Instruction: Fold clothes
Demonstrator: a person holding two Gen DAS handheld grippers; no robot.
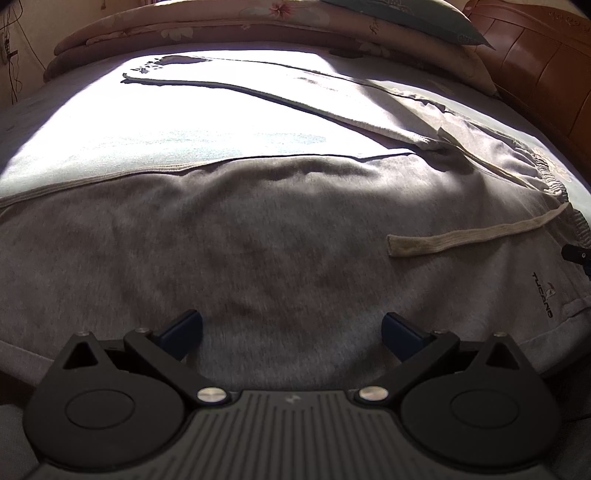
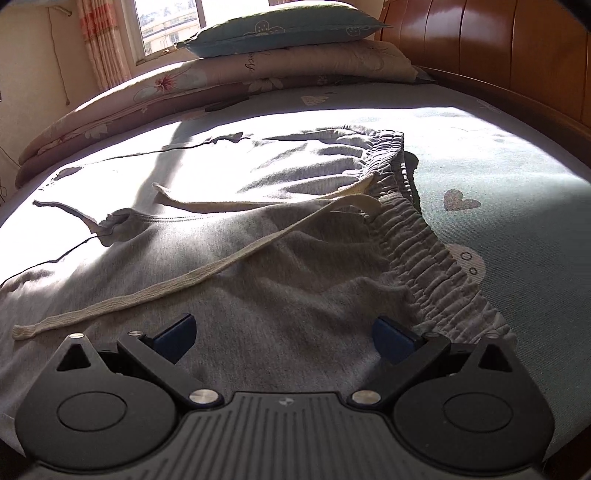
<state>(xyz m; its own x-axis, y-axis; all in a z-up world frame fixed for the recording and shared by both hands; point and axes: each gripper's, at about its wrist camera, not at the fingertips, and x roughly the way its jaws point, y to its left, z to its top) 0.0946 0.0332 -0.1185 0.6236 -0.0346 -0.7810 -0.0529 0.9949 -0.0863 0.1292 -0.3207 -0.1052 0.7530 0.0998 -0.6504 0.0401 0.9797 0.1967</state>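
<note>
Grey sweatpants (image 1: pixel 258 240) lie flat on the bed, legs spread apart toward the left. My left gripper (image 1: pixel 291 334) hovers open over the near leg's thigh, blue pads (image 1: pixel 184 328) wide apart with nothing between them. A cream drawstring (image 1: pixel 472 236) lies across the fabric to its right, near a printed logo (image 1: pixel 543 295). In the right wrist view the same sweatpants (image 2: pixel 277 266) show their gathered elastic waistband (image 2: pixel 417 236) and a long drawstring (image 2: pixel 207 269). My right gripper (image 2: pixel 284 338) is open just above the cloth near the waistband's front end.
The light blue bedsheet (image 2: pixel 498 177) with heart prints lies in strong sunlight. Folded floral quilts (image 2: pixel 229 81) and a teal pillow (image 2: pixel 280 26) are stacked at the far side. A wooden headboard (image 2: pixel 509 55) rises on the right. A window (image 2: pixel 170 22) and curtain sit beyond.
</note>
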